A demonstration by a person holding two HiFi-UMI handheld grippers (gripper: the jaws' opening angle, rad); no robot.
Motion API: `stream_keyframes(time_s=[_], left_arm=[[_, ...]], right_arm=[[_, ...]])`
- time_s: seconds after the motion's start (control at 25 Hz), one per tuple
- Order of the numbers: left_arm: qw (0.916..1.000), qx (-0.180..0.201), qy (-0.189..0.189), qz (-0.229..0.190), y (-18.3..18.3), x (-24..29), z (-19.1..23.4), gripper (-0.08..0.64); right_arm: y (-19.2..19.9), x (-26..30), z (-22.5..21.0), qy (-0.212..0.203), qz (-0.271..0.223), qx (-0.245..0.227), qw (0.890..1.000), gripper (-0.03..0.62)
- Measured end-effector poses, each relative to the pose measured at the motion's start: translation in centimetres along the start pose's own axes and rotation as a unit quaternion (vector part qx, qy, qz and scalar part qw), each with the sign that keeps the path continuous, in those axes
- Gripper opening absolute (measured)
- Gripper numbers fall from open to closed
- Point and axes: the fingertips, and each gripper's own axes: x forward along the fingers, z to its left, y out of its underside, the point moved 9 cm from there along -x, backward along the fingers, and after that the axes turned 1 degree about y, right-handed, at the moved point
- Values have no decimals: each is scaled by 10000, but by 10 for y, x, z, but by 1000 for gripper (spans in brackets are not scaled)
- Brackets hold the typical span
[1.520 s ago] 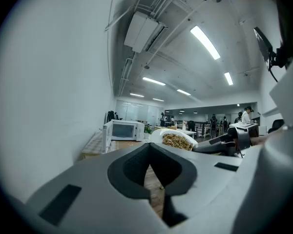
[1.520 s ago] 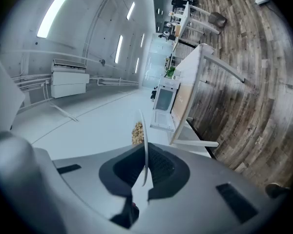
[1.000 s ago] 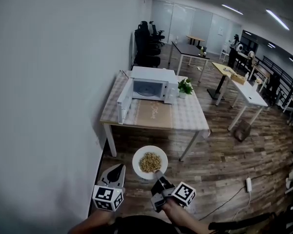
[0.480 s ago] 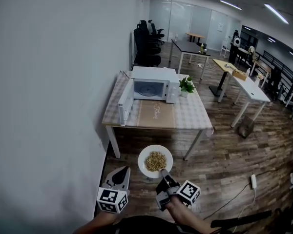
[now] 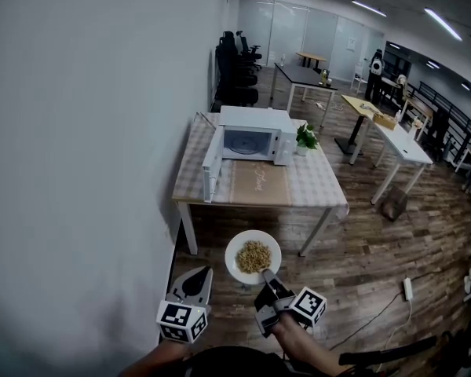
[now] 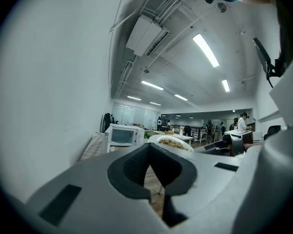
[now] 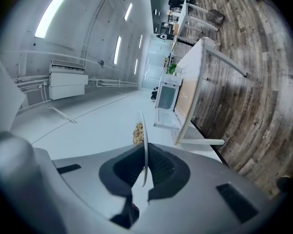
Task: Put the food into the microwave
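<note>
Food sits on the white plate just ahead of my right gripper, whose jaws are clamped on the plate's near rim, well short of the microwave.

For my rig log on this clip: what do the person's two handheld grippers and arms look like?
The left gripper and right gripper have light grey bodies, tapering to a claw lined with black ribbed pads. Each carries a white cube with black square markers: left cube, right cube. No cables or sleeves show; dark clothing sits lowest in the head view.
</note>
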Motion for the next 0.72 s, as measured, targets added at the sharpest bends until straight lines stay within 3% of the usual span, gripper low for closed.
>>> stream_keyframes(time_s=[0.28,0.72], left_arm=[[10000,-37,24,17,5,4,18,8],[9993,-199,-315,-20,-1,64,30,8]], right_arm=[[3,13,-2,82,-99,6,9999,15],[-52,65,-8,52,117,-160,9998,17]])
